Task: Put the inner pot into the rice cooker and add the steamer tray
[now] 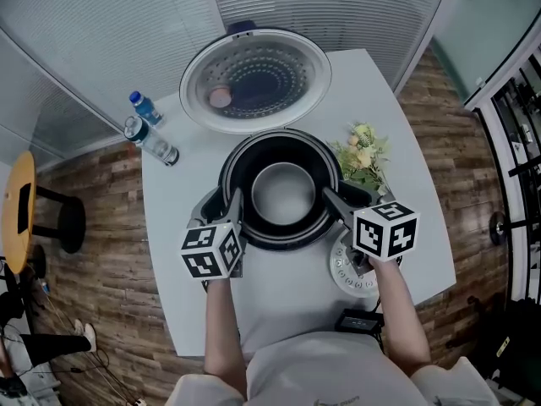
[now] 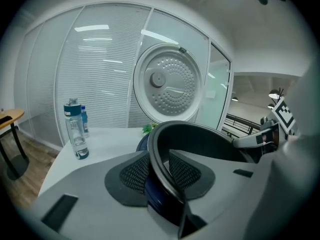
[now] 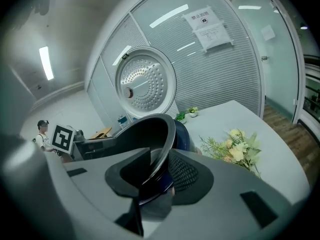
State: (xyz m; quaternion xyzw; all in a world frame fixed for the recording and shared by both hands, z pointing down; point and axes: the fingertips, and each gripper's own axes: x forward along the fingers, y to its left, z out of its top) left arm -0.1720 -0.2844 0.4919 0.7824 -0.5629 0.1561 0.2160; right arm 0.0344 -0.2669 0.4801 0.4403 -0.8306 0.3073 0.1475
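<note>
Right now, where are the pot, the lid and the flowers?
pot (image 1: 281,194), head view, its pale bottom.
lid (image 1: 255,81), head view, its dotted inner plate.
flowers (image 1: 363,152), head view, the pale blooms.

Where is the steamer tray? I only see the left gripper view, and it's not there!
Observer: Head view shows a white holed disc, probably the tray, on the table beside the right gripper.
Operator: Is anything in the pot?
Observer: No; from above the pot is empty, its bottom shiny.
Operator: What's near the disc?
Observer: Yellowish flowers lie just past the right gripper.
</note>
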